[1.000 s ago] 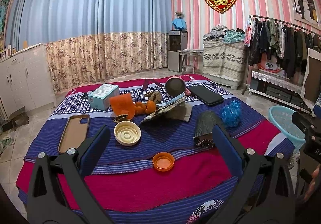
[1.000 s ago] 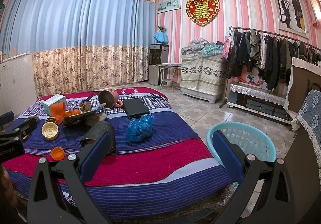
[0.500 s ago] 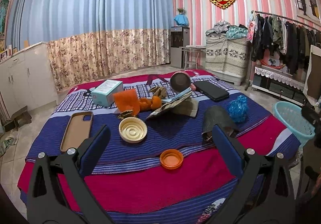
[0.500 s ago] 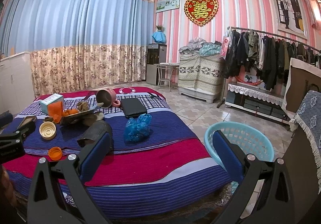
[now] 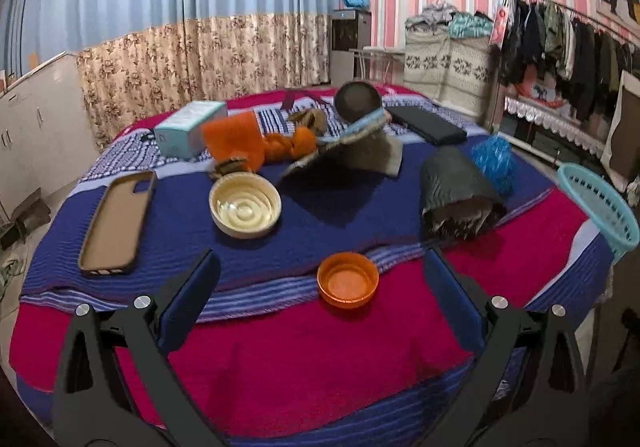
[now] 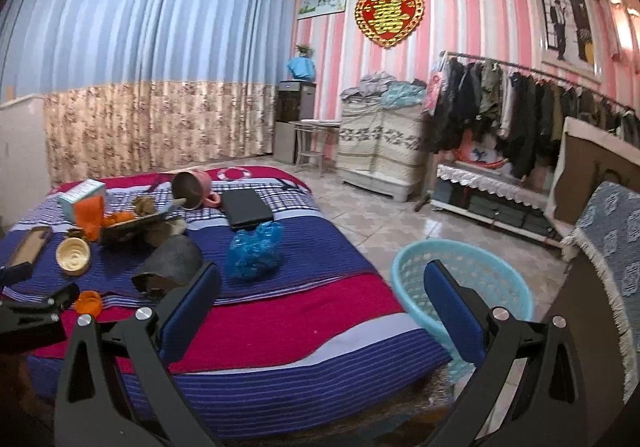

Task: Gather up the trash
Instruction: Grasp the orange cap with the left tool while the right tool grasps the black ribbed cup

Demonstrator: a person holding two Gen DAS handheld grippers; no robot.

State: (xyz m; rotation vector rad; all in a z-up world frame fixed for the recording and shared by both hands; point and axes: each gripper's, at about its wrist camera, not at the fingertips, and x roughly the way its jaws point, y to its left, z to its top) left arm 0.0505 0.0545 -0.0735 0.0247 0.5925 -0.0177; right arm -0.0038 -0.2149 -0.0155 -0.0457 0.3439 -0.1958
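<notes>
Trash lies on a bed with a red and blue blanket (image 5: 312, 347): an orange lid (image 5: 347, 283), a cream lid (image 5: 245, 204), a rolled dark bag (image 5: 456, 195), a crumpled blue bag (image 5: 493, 163) and orange peels (image 5: 286, 143). My left gripper (image 5: 320, 295) is open, just short of the orange lid, which sits between the fingertips' line. My right gripper (image 6: 320, 299) is open and empty, over the bed's right edge, beside a light blue basket (image 6: 460, 279). The orange lid (image 6: 89, 301) and blue bag (image 6: 255, 249) also show in the right wrist view.
On the bed also lie a phone case (image 5: 118, 221), a teal box (image 5: 188, 127), a pink mug (image 6: 196, 189) and a black laptop (image 6: 245, 209). A clothes rack (image 6: 520, 115) and a covered cabinet (image 6: 380, 143) stand along the right wall.
My left gripper has moved forward and down toward the orange lid, which now looms larger. My right gripper has drifted slightly; both stay open.
</notes>
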